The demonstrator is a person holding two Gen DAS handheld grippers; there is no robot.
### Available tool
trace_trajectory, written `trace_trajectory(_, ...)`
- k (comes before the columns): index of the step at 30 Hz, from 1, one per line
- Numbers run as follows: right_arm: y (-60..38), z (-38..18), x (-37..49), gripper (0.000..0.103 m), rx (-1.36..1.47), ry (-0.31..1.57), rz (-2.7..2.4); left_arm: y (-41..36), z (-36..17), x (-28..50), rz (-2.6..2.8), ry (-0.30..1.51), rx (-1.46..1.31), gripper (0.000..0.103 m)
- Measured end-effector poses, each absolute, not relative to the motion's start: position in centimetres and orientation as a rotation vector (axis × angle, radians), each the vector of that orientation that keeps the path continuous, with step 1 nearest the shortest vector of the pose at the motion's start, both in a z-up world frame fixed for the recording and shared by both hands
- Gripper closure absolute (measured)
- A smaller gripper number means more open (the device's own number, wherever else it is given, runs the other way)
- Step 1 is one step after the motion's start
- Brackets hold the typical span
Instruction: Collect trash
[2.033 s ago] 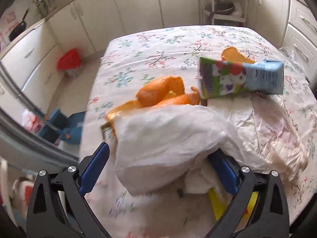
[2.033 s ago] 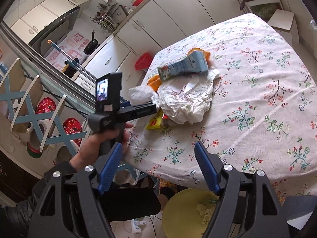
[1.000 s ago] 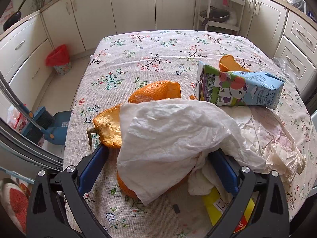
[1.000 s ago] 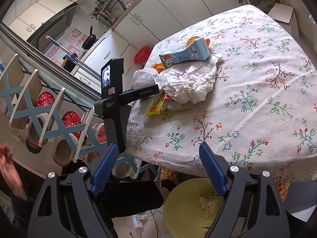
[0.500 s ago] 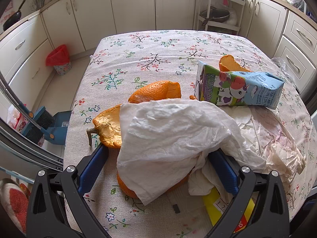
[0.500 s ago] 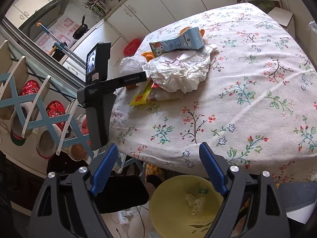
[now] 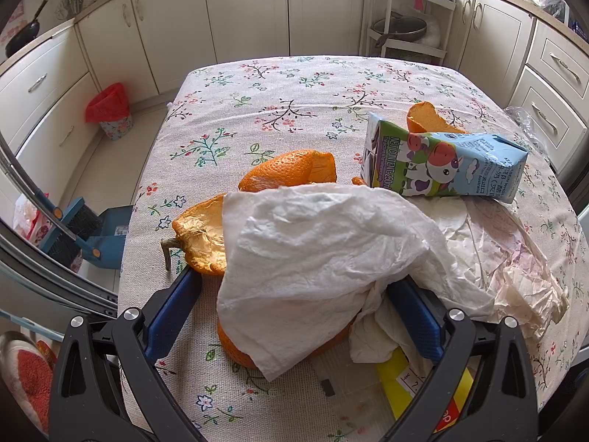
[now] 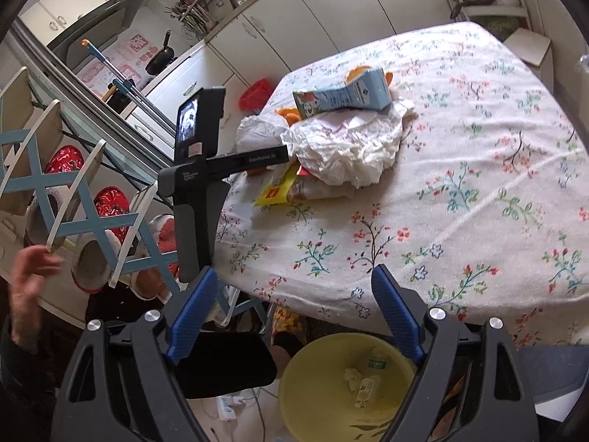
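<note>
A trash pile lies on the floral tablecloth (image 7: 294,84): a crumpled white tissue (image 7: 313,258), orange peels (image 7: 291,171), a blue milk carton (image 7: 441,167), crumpled paper (image 7: 508,258) and a yellow wrapper (image 7: 416,379). My left gripper (image 7: 294,294) rests open on the table, its jaws on either side of the tissue and the peel under it. In the right wrist view the left gripper's body (image 8: 206,169) stands at the table edge with no hand on it. My right gripper (image 8: 291,294) is open and empty, above a yellow bin (image 8: 331,379) on the floor.
The yellow bin holds a few scraps. A black chair seat (image 8: 228,361) is beside it. A hand (image 8: 25,272) is at the far left by a shoe rack (image 8: 73,199). A red-lined bin (image 7: 108,110) stands by the cabinets.
The hand has let go of the left gripper, which now rests still on the table. The right gripper has moved closer to the table edge and over the yellow bin.
</note>
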State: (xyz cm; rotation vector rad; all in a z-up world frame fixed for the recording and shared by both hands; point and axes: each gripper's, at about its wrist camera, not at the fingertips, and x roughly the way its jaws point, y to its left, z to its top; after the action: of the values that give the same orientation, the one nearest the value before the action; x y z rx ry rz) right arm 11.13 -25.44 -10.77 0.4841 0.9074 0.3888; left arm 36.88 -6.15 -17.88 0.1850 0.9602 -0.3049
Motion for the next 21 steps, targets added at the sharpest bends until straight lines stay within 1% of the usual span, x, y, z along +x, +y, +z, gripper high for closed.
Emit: trace_trajectory(21, -27.2, -10.8, 11.9, 0.020, 0.555, 0.901, 0.390, -6.1, -17.6, 36.9, -0.300, 0.974, 0.183, 0.008)
